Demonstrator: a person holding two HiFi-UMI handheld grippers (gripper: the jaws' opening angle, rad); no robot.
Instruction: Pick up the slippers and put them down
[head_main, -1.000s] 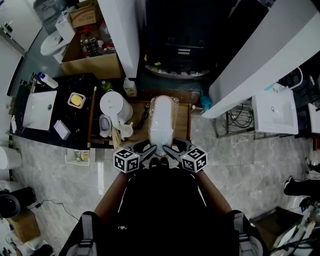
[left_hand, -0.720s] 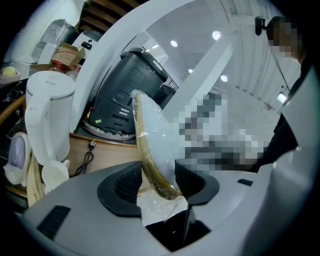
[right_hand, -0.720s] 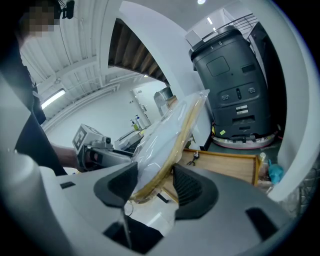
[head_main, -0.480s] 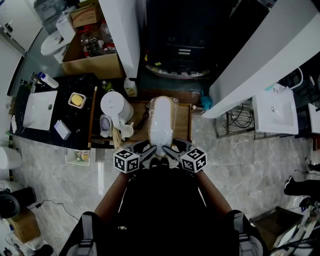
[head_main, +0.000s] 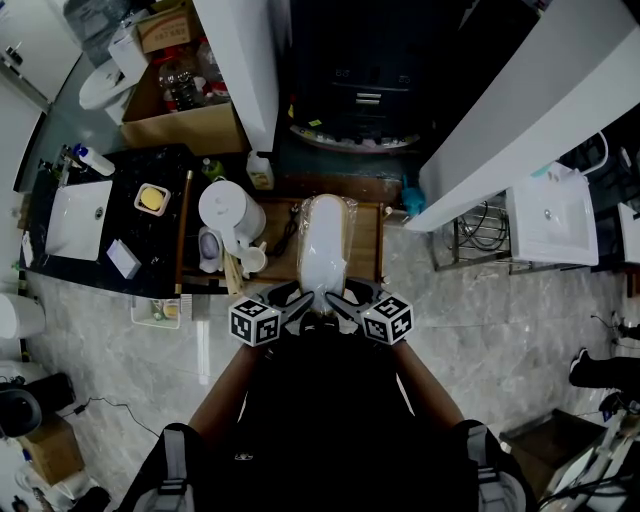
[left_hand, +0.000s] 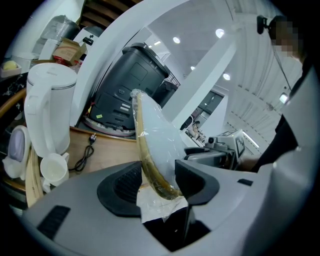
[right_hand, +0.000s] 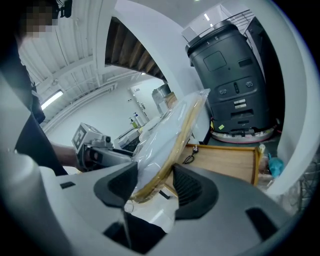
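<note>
Floor (head_main: 480, 330): pale marbled tiles around and under everything.
Person (head_main: 320, 430): dark clothing fills the lower middle of the head view, with both forearms reaching forward to the grippers.
Machine (head_main: 365, 90): a tall dark grey unit on a round base, standing just behind the wood bench.
Dark bench (head_main: 160, 240): left of the wood bench; it carries a white sink (head_main: 78, 215) and small items.
Wood bench (head_main: 367, 245): low, rimmed and light brown, directly ahead of the person.
Kettle (head_main: 228, 212): white and upright, at the wood bench's left edge.
Slippers (head_main: 323, 245): a white pair with tan soles, wrapped in clear plastic. They lie lengthwise over the middle of the wood bench, with the far end pointing at the machine and the near end toward the person. In both gripper views bare wood shows beneath them, and loose wrap hangs from the near end.
Left gripper (head_main: 298, 304): its jaws stand fairly wide and are closed on the near end of the slippers. The tan sole edge lies against one pad and the wrapped white upper against the other.
Right gripper (head_main: 346, 302): it mirrors the left and sits just beside it. Its jaws are also wide and clamped on the same near end, with the sole edge between the pads.
Cup (head_main: 252, 262): small and white, just in front of the kettle.
Cable (left_hand: 85, 152): black, with a plug, lying loose on the wood between the kettle and the slippers.
</note>
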